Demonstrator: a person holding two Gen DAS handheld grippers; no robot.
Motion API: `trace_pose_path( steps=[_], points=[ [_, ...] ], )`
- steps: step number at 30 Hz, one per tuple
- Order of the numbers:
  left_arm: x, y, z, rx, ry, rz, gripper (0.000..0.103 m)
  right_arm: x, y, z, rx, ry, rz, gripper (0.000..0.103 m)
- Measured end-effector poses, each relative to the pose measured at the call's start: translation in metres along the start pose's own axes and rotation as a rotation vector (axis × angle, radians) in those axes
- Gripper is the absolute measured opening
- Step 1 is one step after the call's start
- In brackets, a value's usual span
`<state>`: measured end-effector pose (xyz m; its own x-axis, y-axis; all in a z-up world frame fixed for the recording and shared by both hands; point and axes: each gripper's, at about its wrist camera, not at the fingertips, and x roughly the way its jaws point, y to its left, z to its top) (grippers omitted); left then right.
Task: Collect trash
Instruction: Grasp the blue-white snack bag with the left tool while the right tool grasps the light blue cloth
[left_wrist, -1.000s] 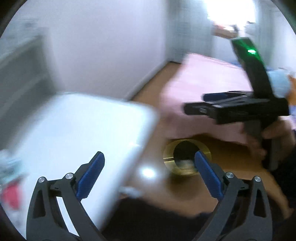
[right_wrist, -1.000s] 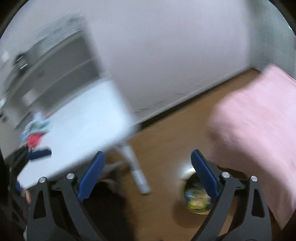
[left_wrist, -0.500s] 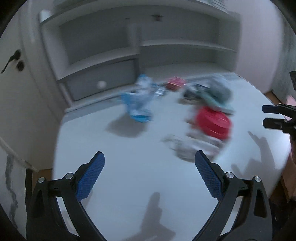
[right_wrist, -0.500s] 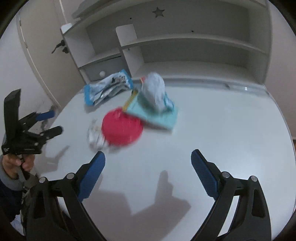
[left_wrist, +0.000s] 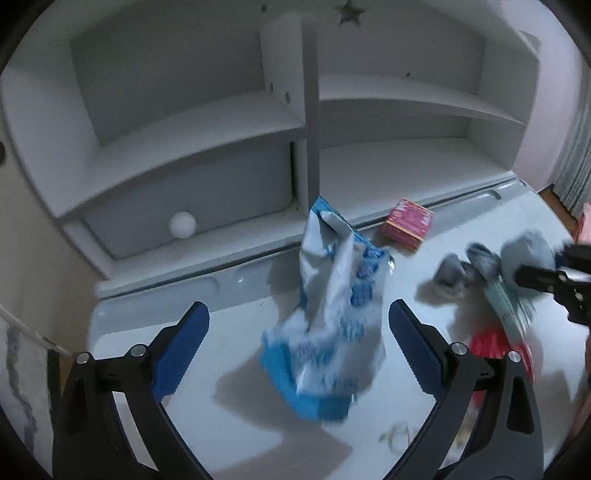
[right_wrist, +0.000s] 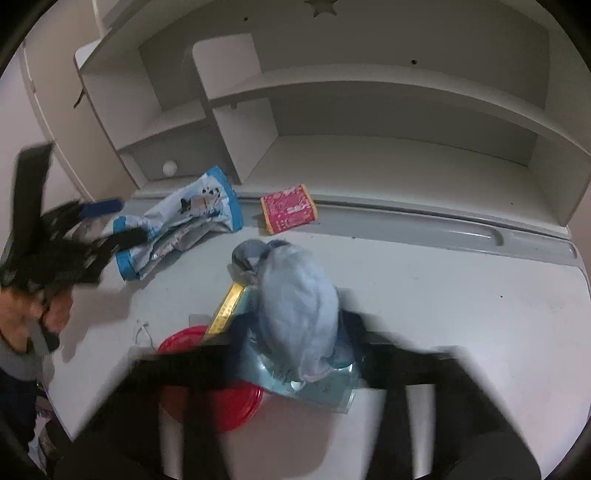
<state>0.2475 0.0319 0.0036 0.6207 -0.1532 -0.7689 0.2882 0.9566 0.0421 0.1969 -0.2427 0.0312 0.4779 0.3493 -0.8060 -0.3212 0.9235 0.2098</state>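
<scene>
Left tool (left_wrist: 297, 341), spread, straddles the blue bag (left_wrist: 332, 317), its long axis running away toward the shelf (left_wrist: 207, 125); right tool (right_wrist: 295, 354) pinches the grey wad (right_wrist: 295, 306).

table (right_wrist: 461, 295): showing as plain pale grey-white
shelf (right_wrist: 369, 99): showing as white, with a dark star cut-out at the top
bag (left_wrist: 332, 314): showing as white and bright blue, printed with cartoon figures
box (right_wrist: 289, 208): showing as pink-red with pale print and a yellow edge
lid (right_wrist: 221, 402): glowing plain red
cloth (right_wrist: 295, 306): looking dull blue-grey
packet (right_wrist: 317, 387): showing as pale teal
left claw (left_wrist: 298, 343): showing as black with blue pads
</scene>
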Motion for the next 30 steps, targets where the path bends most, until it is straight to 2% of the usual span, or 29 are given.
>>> trace_pose_path(
  steps=[1,2,4,7,13,18,21,24,27,28,30],
  points=[
    [0.006,0.001,0.002,-0.013,0.017,-0.015,0.090,-0.007,0.001,-0.002,-0.006,-0.015,0.001,0.020],
    [0.009,0.001,0.002,-0.030,0.028,-0.035,0.074,-0.011,0.003,-0.004,-0.012,-0.024,0.002,0.020],
    [0.014,0.000,0.000,-0.045,0.062,-0.059,0.051,-0.023,0.004,-0.009,-0.018,-0.048,0.005,0.020],
    [0.007,-0.008,-0.006,-0.032,0.052,-0.021,0.031,-0.048,0.005,-0.021,-0.026,-0.085,0.005,0.020],
    [-0.041,-0.029,-0.018,-0.048,-0.029,0.047,0.029,-0.116,-0.003,-0.063,-0.022,-0.164,-0.029,0.020],
    [-0.087,-0.080,-0.033,0.014,-0.064,0.039,0.029,-0.166,-0.036,-0.120,0.058,-0.193,-0.101,0.020],
    [-0.113,-0.127,-0.045,0.072,-0.090,-0.020,0.029,-0.196,-0.066,-0.160,0.132,-0.204,-0.172,0.020],
    [-0.131,-0.188,-0.055,0.155,-0.115,-0.109,0.029,-0.228,-0.102,-0.206,0.222,-0.218,-0.270,0.020],
    [-0.148,-0.260,-0.067,0.267,-0.171,-0.165,0.029,-0.261,-0.138,-0.256,0.324,-0.231,-0.384,0.020],
    [-0.155,-0.294,-0.074,0.318,-0.192,-0.216,0.029,-0.272,-0.150,-0.273,0.358,-0.235,-0.427,0.020],
    [-0.163,-0.334,-0.082,0.366,-0.195,-0.301,0.029,-0.291,-0.173,-0.308,0.434,-0.235,-0.487,0.020]
  ],
)
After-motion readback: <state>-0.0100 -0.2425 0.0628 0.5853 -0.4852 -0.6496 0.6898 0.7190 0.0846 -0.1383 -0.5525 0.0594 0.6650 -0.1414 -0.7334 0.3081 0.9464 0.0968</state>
